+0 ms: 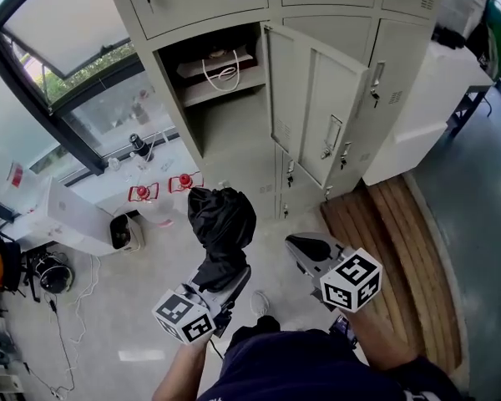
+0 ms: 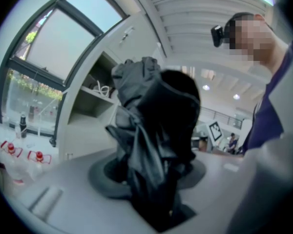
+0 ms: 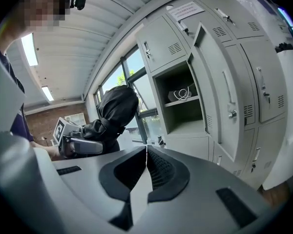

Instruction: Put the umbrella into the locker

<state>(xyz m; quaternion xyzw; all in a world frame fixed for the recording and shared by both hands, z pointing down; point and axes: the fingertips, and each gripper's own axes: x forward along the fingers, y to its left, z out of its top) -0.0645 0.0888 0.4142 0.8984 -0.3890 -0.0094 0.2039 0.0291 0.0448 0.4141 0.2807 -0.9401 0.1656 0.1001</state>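
Note:
A black folded umbrella [image 1: 223,217] stands up from my left gripper [image 1: 225,276], which is shut on its lower end. In the left gripper view the umbrella [image 2: 156,130] fills the middle, rising out of the left gripper [image 2: 154,189]. The open locker [image 1: 225,115] is ahead, its door [image 1: 317,111] swung out to the right. My right gripper [image 1: 299,246] is beside the umbrella, shut and holding nothing. The right gripper view shows the right gripper [image 3: 146,149] with its jaws together, the umbrella [image 3: 115,111] at the left and the open locker [image 3: 183,106] ahead.
On the open locker's upper shelf lies a flat bag with white cord handles [image 1: 221,69]. Two red-capped bottles [image 1: 163,189] stand on the sill at the left by the window. A white box [image 1: 67,215] sits below them. A wooden strip of floor [image 1: 392,249] runs at the right.

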